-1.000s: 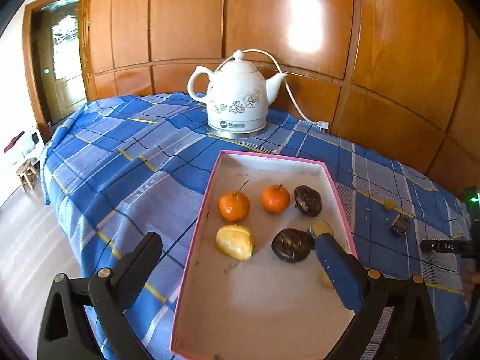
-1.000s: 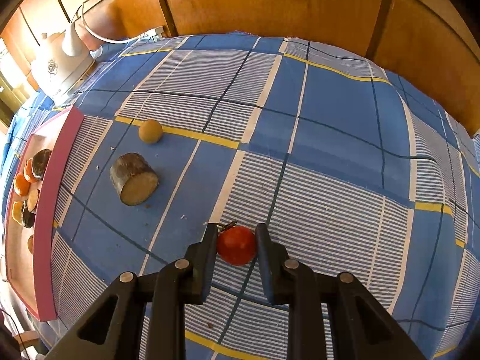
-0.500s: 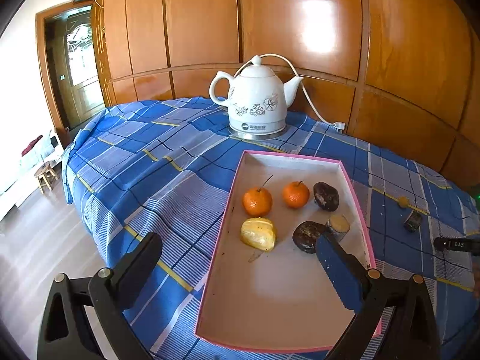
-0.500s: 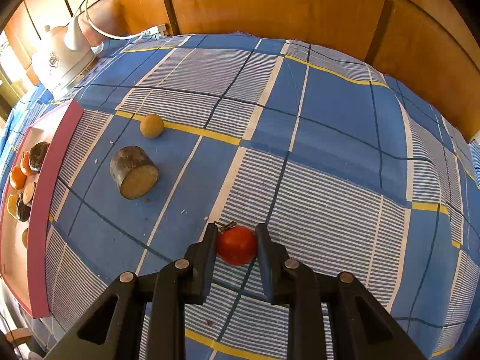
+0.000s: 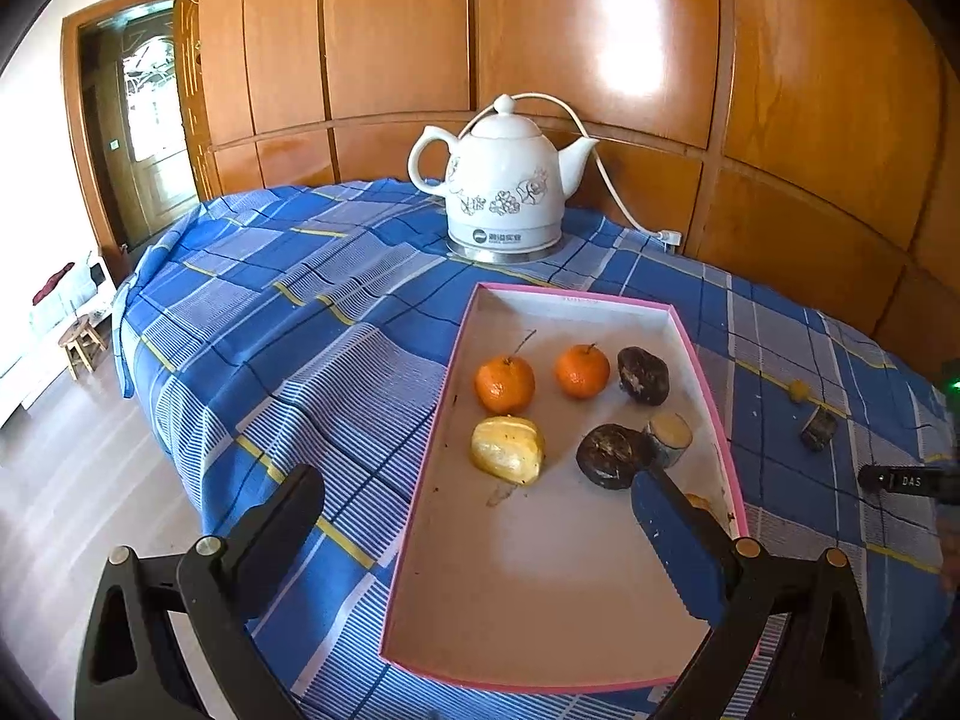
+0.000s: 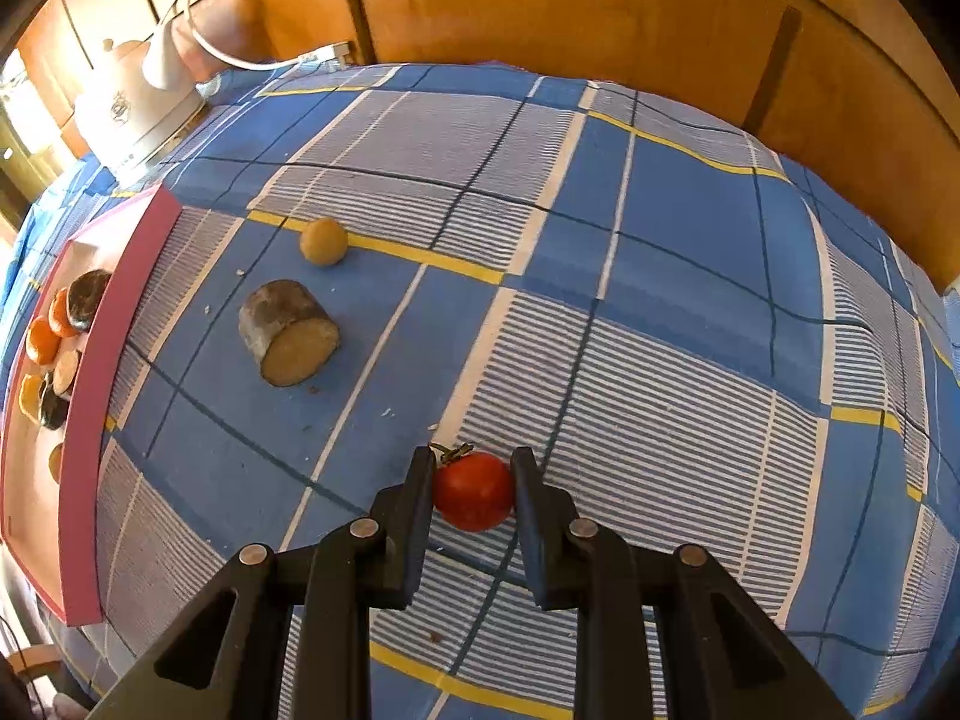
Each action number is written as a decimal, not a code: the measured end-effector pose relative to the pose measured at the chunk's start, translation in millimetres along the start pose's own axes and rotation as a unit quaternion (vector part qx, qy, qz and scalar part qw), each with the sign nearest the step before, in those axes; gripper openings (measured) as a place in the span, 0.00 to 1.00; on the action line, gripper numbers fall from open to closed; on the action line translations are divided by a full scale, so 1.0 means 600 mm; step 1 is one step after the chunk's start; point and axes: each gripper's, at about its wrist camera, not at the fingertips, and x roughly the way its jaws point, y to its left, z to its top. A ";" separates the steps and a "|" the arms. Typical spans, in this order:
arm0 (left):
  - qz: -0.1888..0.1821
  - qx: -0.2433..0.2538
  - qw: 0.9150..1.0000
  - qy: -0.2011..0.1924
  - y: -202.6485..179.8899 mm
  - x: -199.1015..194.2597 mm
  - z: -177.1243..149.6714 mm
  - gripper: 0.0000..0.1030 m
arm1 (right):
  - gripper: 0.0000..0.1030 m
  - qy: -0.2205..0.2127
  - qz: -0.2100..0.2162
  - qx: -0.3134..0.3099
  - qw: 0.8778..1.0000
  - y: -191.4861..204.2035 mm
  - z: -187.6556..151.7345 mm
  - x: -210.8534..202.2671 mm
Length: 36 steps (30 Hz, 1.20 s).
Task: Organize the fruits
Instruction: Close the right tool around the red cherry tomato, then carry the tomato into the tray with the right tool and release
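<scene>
**Right tongs clamp a tomato while the left tongs hang spread over the tray**

A blue plaid cloth (image 6: 660, 276) covers the bench and fills most of both views, with orange wood panelling (image 5: 396, 30) behind it. In the left wrist view a pink-rimmed tray (image 5: 420, 516) runs from the centre down to the lower edge of the frame; in the right wrist view it sits along the left edge. Above the tray in the left wrist view stands a white kettle (image 5: 504, 186), its cord trailing to the right.

The left tongs (image 5: 480, 516) sit at the bottom of their frame, released and wide apart, holding nothing. The right tongs (image 6: 473, 483) sit at lower centre of their frame, clenched on a red tomato (image 6: 474, 498) that lies just over the cloth, well right of the tray.

Inside the tray lie two oranges (image 5: 505, 383), a yellow fruit (image 5: 507, 450), two dark fruits (image 5: 643, 375) and a cut piece (image 5: 669, 438).

On the cloth in the right wrist view, left of centre, a cut log-shaped piece (image 6: 288, 339) rests on its side, with a small yellow ball-shaped fruit (image 6: 323, 241) just above it.
</scene>
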 end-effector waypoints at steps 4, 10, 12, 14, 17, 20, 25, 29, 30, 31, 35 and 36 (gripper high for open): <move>-0.005 0.001 1.000 0.010 0.001 0.007 -0.003 1.00 | 0.25 0.003 0.021 -0.013 1.000 0.013 -0.001 -0.001; -0.019 0.001 0.999 0.026 0.008 0.018 -0.006 1.00 | 0.25 0.005 0.026 -0.021 0.999 0.023 -0.002 0.001; -0.025 0.003 0.999 0.031 0.010 0.022 -0.007 1.00 | 0.25 0.005 0.026 -0.021 0.999 0.024 -0.004 -0.002; -0.022 0.000 0.999 0.030 0.015 0.023 -0.007 1.00 | 0.25 0.006 0.032 -0.017 0.999 0.023 -0.003 -0.003; -0.016 -0.003 1.000 0.026 0.024 0.024 -0.003 1.00 | 0.25 0.000 0.046 -0.020 0.999 0.032 -0.006 -0.016; -0.011 -0.008 1.000 0.020 0.034 0.023 0.002 1.00 | 0.25 -0.009 0.069 -0.039 0.997 0.060 -0.009 -0.039; -0.008 -0.012 1.000 0.012 0.049 0.023 0.006 1.00 | 0.25 -0.025 0.112 -0.088 0.989 0.133 -0.021 -0.074; -0.002 -0.021 1.000 0.016 0.066 0.027 0.007 1.00 | 0.24 -0.035 0.155 -0.130 0.979 0.215 -0.034 -0.098; 0.001 -0.023 1.000 0.017 0.070 0.028 0.007 1.00 | 0.24 -0.037 0.167 -0.139 0.975 0.237 -0.036 -0.103; 0.003 -0.025 1.000 0.018 0.075 0.029 0.007 1.00 | 0.25 -0.039 0.177 -0.148 0.972 0.259 -0.039 -0.106; 0.008 -0.031 0.999 0.023 0.089 0.033 0.003 1.00 | 0.25 -0.036 0.197 -0.183 0.962 0.337 -0.044 -0.104; 0.008 -0.034 0.999 0.024 0.093 0.034 0.002 1.00 | 0.25 -0.031 0.203 -0.189 0.960 0.356 -0.045 -0.098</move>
